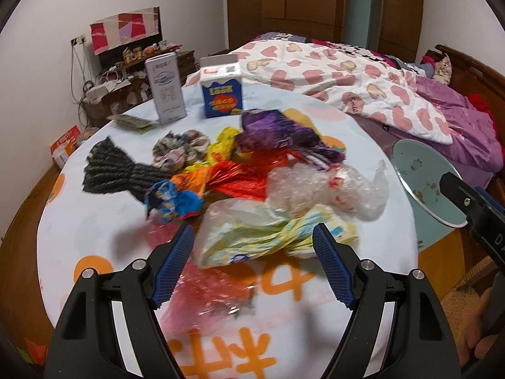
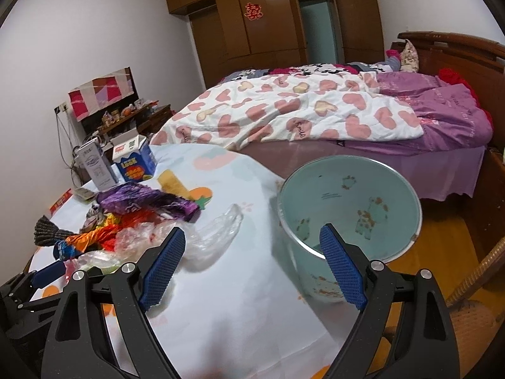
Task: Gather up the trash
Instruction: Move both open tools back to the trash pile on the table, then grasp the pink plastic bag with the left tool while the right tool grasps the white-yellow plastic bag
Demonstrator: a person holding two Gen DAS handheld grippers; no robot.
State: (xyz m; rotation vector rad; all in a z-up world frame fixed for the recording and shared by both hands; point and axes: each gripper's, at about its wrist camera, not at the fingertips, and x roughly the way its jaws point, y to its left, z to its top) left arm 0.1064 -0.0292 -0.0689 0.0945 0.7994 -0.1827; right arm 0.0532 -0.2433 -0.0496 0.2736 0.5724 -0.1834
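The trash is a heap of crumpled wrappers and bags in the middle of the bench (image 1: pixel 94 227), which wears a pale cloth with orange print. Nearest the left gripper (image 1: pixel 252 237) lies a clear bag with yellow-and-white paper inside (image 1: pixel 252 233); its near end sits between the gripper's blue pads (image 1: pixel 176 262), whose jaws stand wide apart and touch nothing. Just under and left of that bag is a pink film sheet (image 1: pixel 205 287), blurred. Behind the bag lies bubble wrap (image 1: pixel 318 189), touching a red foil wrapper (image 1: pixel 240 180) and an orange one (image 1: pixel 189 178). A blue wrapper (image 1: pixel 173 202) lies at the heap's left edge, a yellow one (image 1: pixel 221 145) and a purple one (image 1: pixel 277 132) further back. Beside the heap on the left are a dark knitted piece (image 1: pixel 113 170) and a striped scrunchie (image 1: pixel 180 148).

At the far side of the bench stand a grey tin (image 1: pixel 165 90) and a blue carton (image 1: pixel 222 94), upright, near each other but apart.

The right gripper (image 2: pixel 252 252) hangs over the bench's right edge, its jaws wide apart and holding nothing. Past its right pad is a pale blue bin (image 2: pixel 394 214) with animal prints, just beside the bench edge; its base is hidden. A clear bag (image 2: pixel 217 230) lies loose on the cloth between heap and bin.

Beyond the bench is a bed (image 2: pixel 442 164) with a heart-print quilt (image 2: pixel 284 113), and a brown wardrobe (image 2: pixel 268 19) behind it.
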